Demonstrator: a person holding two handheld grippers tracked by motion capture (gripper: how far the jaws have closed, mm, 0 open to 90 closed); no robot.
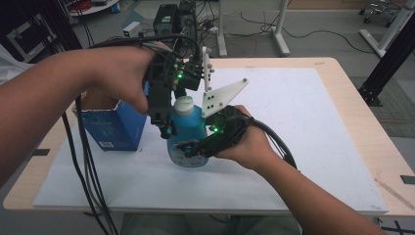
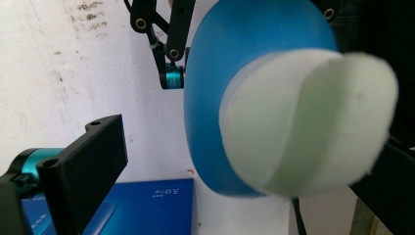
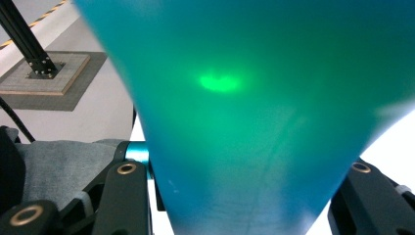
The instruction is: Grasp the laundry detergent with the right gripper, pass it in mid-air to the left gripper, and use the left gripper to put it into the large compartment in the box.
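A blue bottle [image 1: 188, 132] with a white cap [image 1: 184, 104] stands on the white mat in the middle of the table. My right gripper [image 1: 193, 148] comes in from the right and is shut on the bottle's lower body [image 3: 244, 122], one black jaw on each side. My left gripper [image 1: 178, 112] points down from above, open around the cap [image 2: 303, 122]. Its left finger [image 2: 93, 166] stands well apart from the cap; the other jaw is at the view's right edge, close to the cap. The right gripper's linkage [image 2: 166, 49] shows beyond the bottle [image 2: 220, 73].
A blue carton [image 1: 115, 125] stands just left of the bottle, its top [image 2: 147, 205] under the left gripper. The white mat [image 1: 303, 122] covers most of the wooden table [image 1: 352, 98]. Cables hang off the left front edge. Computer boxes [image 1: 171, 19] sit on the floor behind.
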